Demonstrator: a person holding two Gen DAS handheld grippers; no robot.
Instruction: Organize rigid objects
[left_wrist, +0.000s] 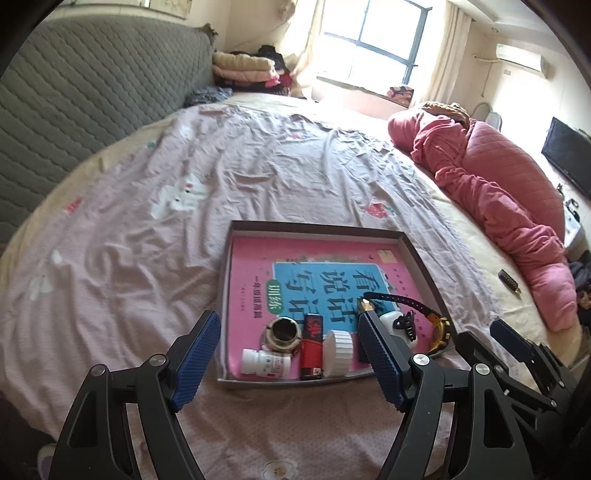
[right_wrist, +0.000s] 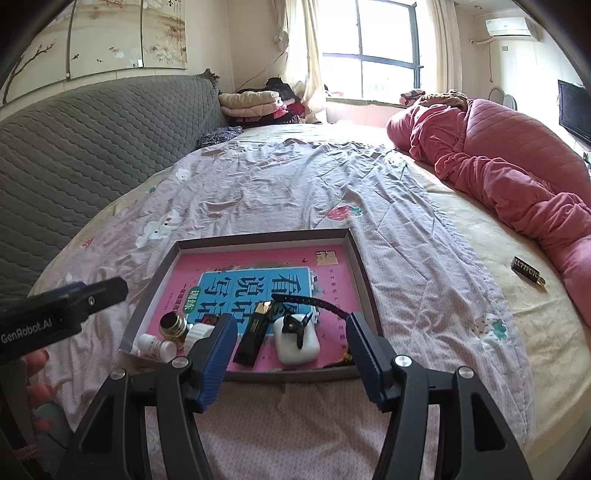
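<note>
Before me: bed (right_wrist: 295, 192) under a wrinkled pink printed sheet (right_wrist: 258, 184). On it I count a shallow grey tray (right_wrist: 364, 280), a rolled pink quilt (right_wrist: 517, 162) and a small dark bar-shaped item (right_wrist: 527, 272) just beside the quilt.

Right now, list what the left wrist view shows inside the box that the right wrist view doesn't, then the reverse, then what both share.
Only the left wrist view: the red lighter and the yellow watch face.

Only the right wrist view: the whole black-and-gold lighter and nearly all of the white earbud case.

Both: the grey box, pink book, white pill bottle, metal ashtray and black watch strap.
</note>
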